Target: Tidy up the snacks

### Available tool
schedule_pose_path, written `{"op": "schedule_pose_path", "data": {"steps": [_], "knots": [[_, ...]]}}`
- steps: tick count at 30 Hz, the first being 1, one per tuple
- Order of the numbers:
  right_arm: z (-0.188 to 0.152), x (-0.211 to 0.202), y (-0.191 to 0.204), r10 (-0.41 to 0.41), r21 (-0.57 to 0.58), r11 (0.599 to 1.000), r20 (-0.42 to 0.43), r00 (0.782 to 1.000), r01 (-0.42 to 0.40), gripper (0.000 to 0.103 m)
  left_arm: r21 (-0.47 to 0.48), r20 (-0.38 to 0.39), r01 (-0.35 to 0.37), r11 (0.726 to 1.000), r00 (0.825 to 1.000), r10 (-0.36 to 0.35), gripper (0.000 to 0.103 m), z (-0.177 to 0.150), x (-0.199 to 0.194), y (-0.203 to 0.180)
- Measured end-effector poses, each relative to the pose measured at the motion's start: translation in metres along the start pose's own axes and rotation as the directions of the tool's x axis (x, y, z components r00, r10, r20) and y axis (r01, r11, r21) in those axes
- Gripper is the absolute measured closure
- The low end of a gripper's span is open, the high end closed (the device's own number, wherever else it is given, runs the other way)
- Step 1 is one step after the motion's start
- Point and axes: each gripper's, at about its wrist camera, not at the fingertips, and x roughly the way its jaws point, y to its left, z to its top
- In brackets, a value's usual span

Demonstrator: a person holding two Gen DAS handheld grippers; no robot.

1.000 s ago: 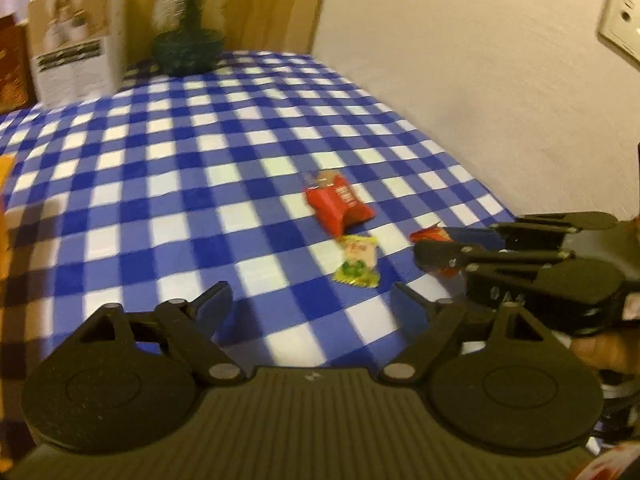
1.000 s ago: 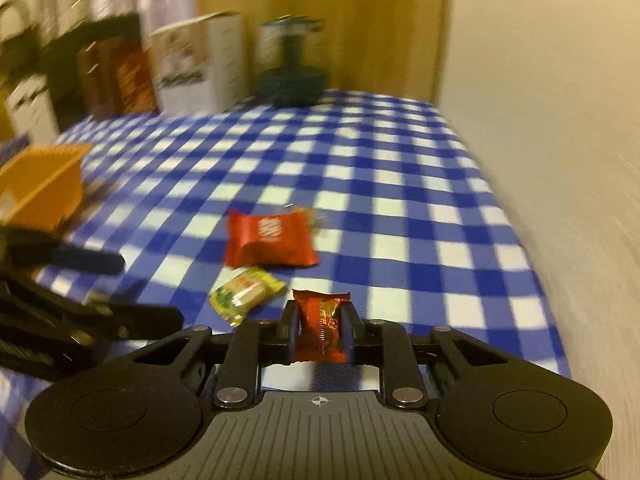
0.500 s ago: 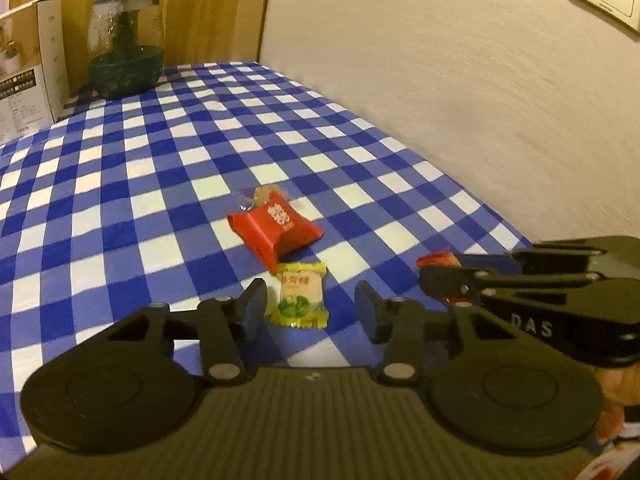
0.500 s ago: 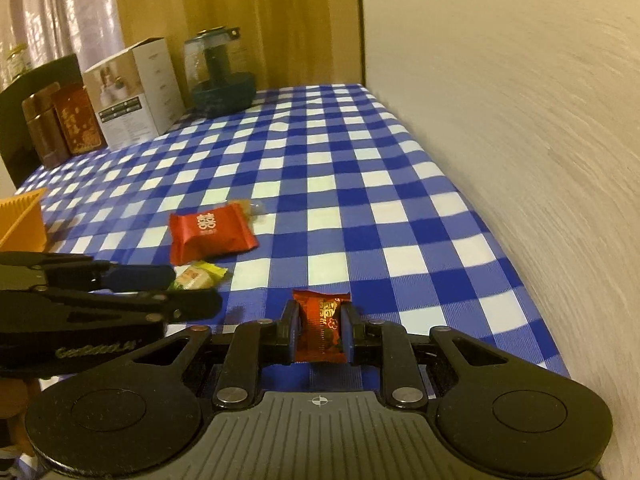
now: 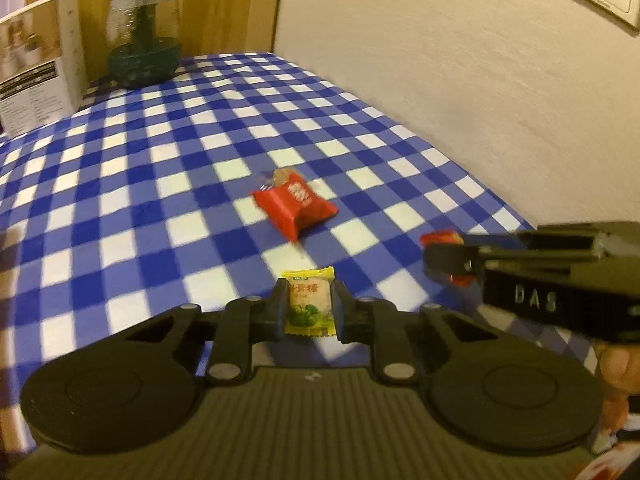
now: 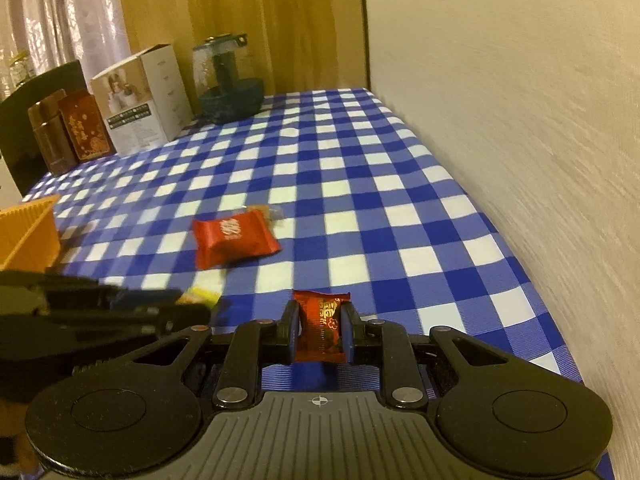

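Observation:
My left gripper (image 5: 308, 306) is shut on a yellow candy with a green picture (image 5: 309, 307), just above the checked cloth. My right gripper (image 6: 320, 330) is shut on a small dark red candy (image 6: 321, 328); it also shows at the right of the left wrist view (image 5: 448, 256), with the red candy (image 5: 442, 237) sticking out. A larger red snack packet (image 5: 294, 206) lies on the cloth ahead, with a small clear-wrapped sweet (image 5: 278, 176) behind it. The packet also shows in the right wrist view (image 6: 232, 238). The left gripper (image 6: 120, 308) appears blurred at the left there.
A blue-and-white checked tablecloth (image 6: 360, 184) runs along a wall on the right. An orange basket (image 6: 26, 234) stands at the left. At the back are a white box (image 6: 142, 98), a glass jar on a green base (image 6: 228, 80) and brown tins (image 6: 68, 130).
My left gripper moved forward over the yellow candy and closed on it. My right gripper kept hold of the dark red candy and shifted slightly.

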Motion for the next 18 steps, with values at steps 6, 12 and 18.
{"op": "schedule_pose_path", "data": {"steps": [6, 12, 18], "knots": [[0.006, -0.021, 0.017, 0.023, 0.003, 1.000, 0.019, 1.000, -0.023, 0.081, -0.056, -0.018, -0.025, 0.998, 1.000, 0.024, 0.084, -0.013, -0.037, 0.009], [0.015, -0.047, 0.038, 0.027, 0.005, 1.000, 0.015, 1.000, -0.028, 0.081, -0.088, -0.004, -0.042, 0.995, 0.999, 0.042, 0.084, -0.018, -0.083, 0.014], [0.018, -0.076, 0.060, 0.029, 0.008, 1.000, 0.021, 0.999, -0.029, 0.081, -0.108, 0.017, -0.044, 0.993, 0.999, 0.046, 0.084, -0.019, -0.129, 0.017]]}}
